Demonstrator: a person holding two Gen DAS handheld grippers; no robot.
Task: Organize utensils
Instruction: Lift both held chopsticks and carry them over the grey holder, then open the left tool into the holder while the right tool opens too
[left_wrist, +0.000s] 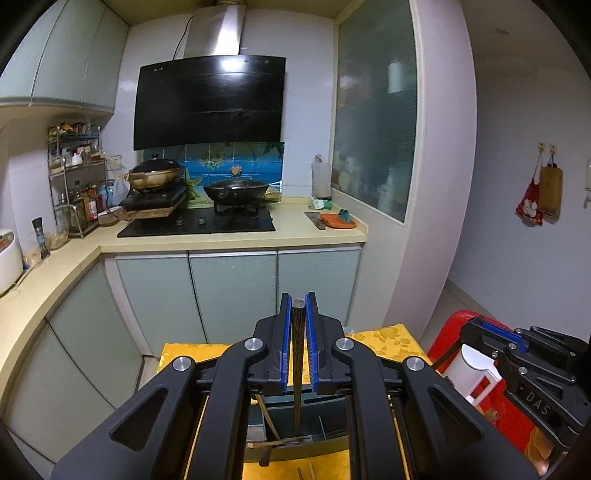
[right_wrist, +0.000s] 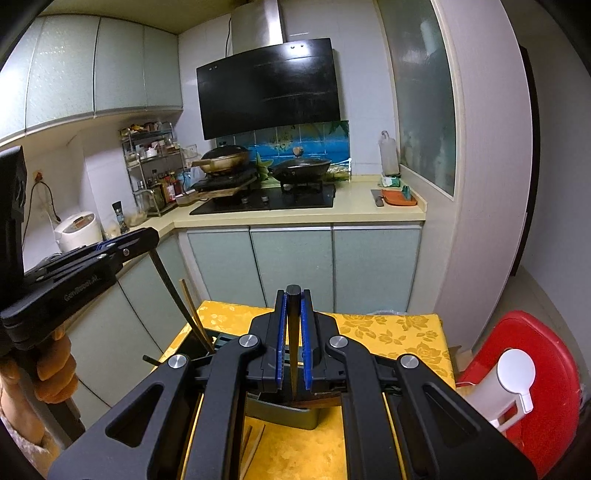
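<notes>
- Left gripper (left_wrist: 298, 301) clamped on 1 dark chopstick (left_wrist: 297, 354), blue pads (left_wrist: 284, 343) pressed to both its sides.
- Dark chopstick held upright, top end level with the fingertips, lower end down inside the grey utensil holder (left_wrist: 258, 417).
- Right gripper (right_wrist: 293, 293) pinching a dark-handled utensil (right_wrist: 293, 332) between blue pads (right_wrist: 281, 339), upright; lower end hidden, cannot tell what kind.
- Grey utensil holder (right_wrist: 291, 413) directly under the right gripper, standing on the yellow floral cloth (right_wrist: 399, 328).
- More sticks in the holder: light wooden chopstick (right_wrist: 192, 310) leaning up-left, just beside the dark one held by the left gripper (right_wrist: 122, 245).
- Loose chopsticks (right_wrist: 255, 446) lying on the cloth in front of the holder.
- Gloved hand (right_wrist: 51, 369) around the left gripper's handle.
- Red stool (right_wrist: 546, 387) right of the cloth, white plastic container (right_wrist: 506, 384) on it.
- Behind: counter with stove (left_wrist: 199, 221), 2 woks, black range hood (left_wrist: 210, 103), spice rack (left_wrist: 74, 177), rice cooker (right_wrist: 77, 229).
</notes>
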